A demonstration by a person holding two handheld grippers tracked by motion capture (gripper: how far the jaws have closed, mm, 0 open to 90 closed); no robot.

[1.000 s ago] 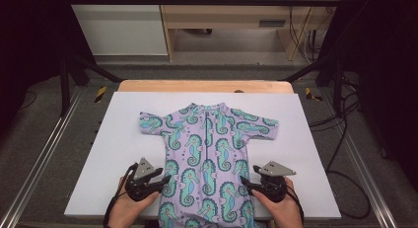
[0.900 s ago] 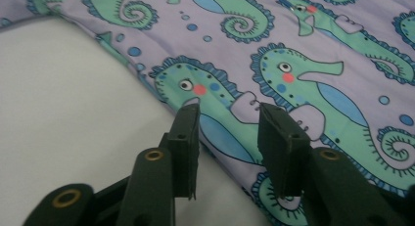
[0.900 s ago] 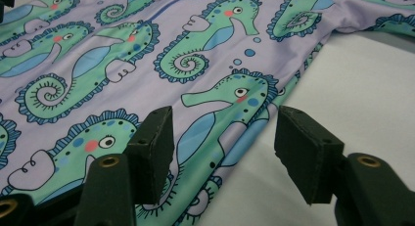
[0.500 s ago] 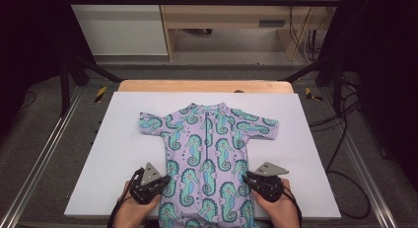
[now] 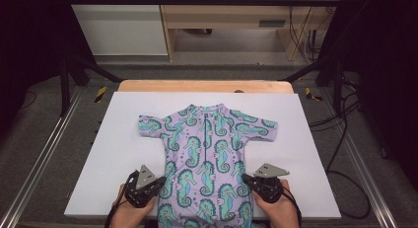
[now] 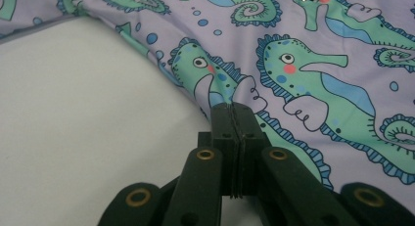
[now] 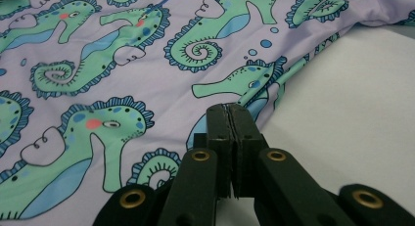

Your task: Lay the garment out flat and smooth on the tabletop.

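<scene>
A lilac short-sleeved baby suit [image 5: 207,149] printed with green seahorses lies flat on the white table [image 5: 123,124], front up, zip down its middle. My left gripper [image 5: 160,180] is at the suit's left side edge, low on the body. Its jaws are shut, pinching the fabric edge [image 6: 234,108]. My right gripper [image 5: 245,178] mirrors it at the suit's right side edge, jaws shut on the hem there [image 7: 229,108]. The cloth wrinkles slightly toward each tip. The suit's [image 6: 313,74] leg end runs off the table's near edge between the person's hands.
Bare white table surface lies to the left [image 6: 88,118] and right [image 7: 352,108] of the suit. A wooden strip [image 5: 207,86] borders the table's far edge. Metal rails [image 5: 44,159] run along both sides, with cables [image 5: 345,139] on the floor at right.
Both grippers have edged inward to the suit's side edges and their jaws have come together. The suit itself has stayed in place.
</scene>
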